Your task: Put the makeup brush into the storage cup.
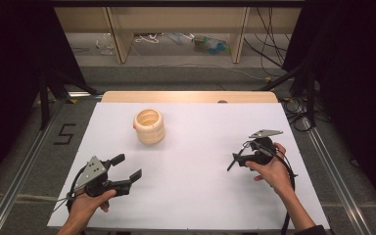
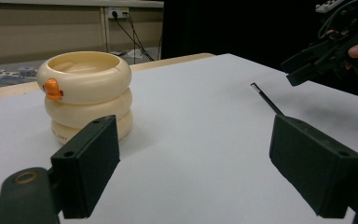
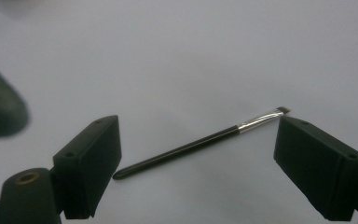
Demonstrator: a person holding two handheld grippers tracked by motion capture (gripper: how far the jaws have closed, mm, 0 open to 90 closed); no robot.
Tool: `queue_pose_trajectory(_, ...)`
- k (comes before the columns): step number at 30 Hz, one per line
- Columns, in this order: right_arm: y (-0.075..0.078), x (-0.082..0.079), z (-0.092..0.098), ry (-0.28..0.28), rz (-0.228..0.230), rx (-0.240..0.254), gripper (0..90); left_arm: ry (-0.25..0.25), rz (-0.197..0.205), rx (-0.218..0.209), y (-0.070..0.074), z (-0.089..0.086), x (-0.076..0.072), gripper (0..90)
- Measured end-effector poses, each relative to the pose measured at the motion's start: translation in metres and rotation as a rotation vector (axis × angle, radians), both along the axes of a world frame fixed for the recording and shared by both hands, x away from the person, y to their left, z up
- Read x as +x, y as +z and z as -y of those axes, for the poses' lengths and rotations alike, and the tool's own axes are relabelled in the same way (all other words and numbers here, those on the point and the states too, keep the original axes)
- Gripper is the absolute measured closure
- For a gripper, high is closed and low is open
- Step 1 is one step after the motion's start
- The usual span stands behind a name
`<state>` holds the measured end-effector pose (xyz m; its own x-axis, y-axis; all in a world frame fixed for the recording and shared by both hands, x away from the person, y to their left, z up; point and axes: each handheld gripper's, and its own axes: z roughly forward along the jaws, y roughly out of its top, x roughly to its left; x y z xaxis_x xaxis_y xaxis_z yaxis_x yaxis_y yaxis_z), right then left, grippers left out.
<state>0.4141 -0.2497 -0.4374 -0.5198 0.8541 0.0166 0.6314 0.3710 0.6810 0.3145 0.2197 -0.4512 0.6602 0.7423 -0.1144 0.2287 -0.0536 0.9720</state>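
Between the wide-open right hand-held gripper (image 3: 198, 158) jaws, a brush (image 3: 200, 142) lies flat.

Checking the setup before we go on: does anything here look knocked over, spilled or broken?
Nothing stands out. The cream ringed holder stands upright on the white table, with no spill near it. The thin black brush lies flat and looks whole, between the open jaws of the right gripper. The left gripper is open and holds nothing.

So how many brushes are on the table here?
1: a thin black brush lying flat on the white table, between the open jaws of the right gripper. Nothing suggests another is hidden.
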Motion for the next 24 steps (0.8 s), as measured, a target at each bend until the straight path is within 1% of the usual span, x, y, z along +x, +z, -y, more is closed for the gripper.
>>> queue_pose_trajectory(1,0.000,0.000,0.000,0.000,0.000,0.000,16.0,0.001,0.000,0.001,0.000,0.000,0.000,15.9)
queue_pose_trajectory(2,0.000,0.003,0.000,-0.003,-0.022,-0.007,16.0,0.005,-0.003,0.006,0.001,-0.001,-0.001,15.9)
queue_pose_trajectory(4,0.000,0.008,-0.002,-0.017,-0.044,-0.025,16.0,0.002,-0.001,0.003,0.001,0.000,-0.001,15.9)
queue_pose_trajectory(5,-0.001,0.010,-0.002,-0.022,-0.044,-0.030,16.0,0.002,-0.001,0.006,0.001,0.000,-0.001,15.9)
queue_pose_trajectory(7,0.000,0.014,-0.004,-0.024,-0.064,-0.048,16.0,0.002,-0.002,0.004,0.001,0.000,-0.001,15.9)
queue_pose_trajectory(8,-0.002,0.015,-0.006,-0.043,-0.060,-0.034,16.0,0.002,-0.001,0.003,0.001,0.000,0.000,15.9)
queue_pose_trajectory(9,-0.003,0.018,-0.006,-0.037,-0.073,-0.042,16.1,-0.001,0.002,0.000,0.001,0.001,0.000,15.9)
queue_pose_trajectory(10,-0.004,0.021,-0.007,-0.035,-0.077,-0.046,16.1,-0.002,-0.001,0.008,0.001,0.001,0.000,15.9)
queue_pose_trajectory(11,-0.004,0.022,-0.008,-0.044,-0.100,-0.047,16.2,-0.004,-0.003,0.009,0.000,0.001,0.000,15.9)
queue_pose_trajectory(12,-0.006,0.024,-0.010,-0.053,-0.104,-0.052,16.3,-0.004,-0.004,0.009,0.000,0.001,0.000,15.9)
queue_pose_trajectory(13,-0.006,0.030,-0.010,-0.045,-0.137,-0.070,17.0,-0.003,-0.004,0.009,0.000,0.002,0.001,15.9)
queue_pose_trajectory(14,-0.007,0.032,-0.010,-0.041,-0.143,-0.075,17.5,-0.004,-0.002,0.006,0.000,0.002,0.001,16.0)
queue_pose_trajectory(15,-0.008,0.034,-0.010,-0.047,-0.160,-0.067,18.0,-0.004,-0.002,0.006,0.000,0.002,0.001,16.0)
queue_pose_trajectory(16,-0.008,0.034,-0.010,-0.047,-0.160,-0.067,18.0,-0.004,-0.003,0.010,0.000,0.001,0.001,16.0)
queue_pose_trajectory(17,-0.010,0.040,-0.009,-0.049,-0.176,-0.080,18.3,-0.003,-0.002,0.011,0.000,0.001,0.001,16.0)
queue_pose_trajectory(18,-0.012,0.041,-0.010,-0.069,-0.190,-0.090,18.3,-0.002,-0.001,0.010,0.000,0.001,0.000,16.0)
queue_pose_trajectory(19,-0.012,0.041,-0.010,-0.069,-0.190,-0.090,18.3,-0.003,0.002,0.010,0.001,0.001,0.000,16.0)
queue_pose_trajectory(21,-0.012,0.045,-0.009,-0.062,-0.192,-0.112,18.4,-0.005,0.003,0.010,0.001,0.001,0.000,16.0)
queue_pose_trajectory(22,-0.012,0.045,-0.012,-0.077,-0.213,-0.105,18.0,-0.003,-0.005,0.005,0.000,0.002,0.000,16.0)
queue_pose_trajectory(23,-0.012,0.047,-0.010,-0.057,-0.202,-0.113,18.0,-0.004,-0.003,0.011,0.000,0.001,0.000,16.0)
queue_pose_trajectory(24,-0.011,0.047,-0.012,-0.052,-0.211,-0.109,18.1,-0.004,-0.002,0.009,0.001,0.001,0.000,16.0)
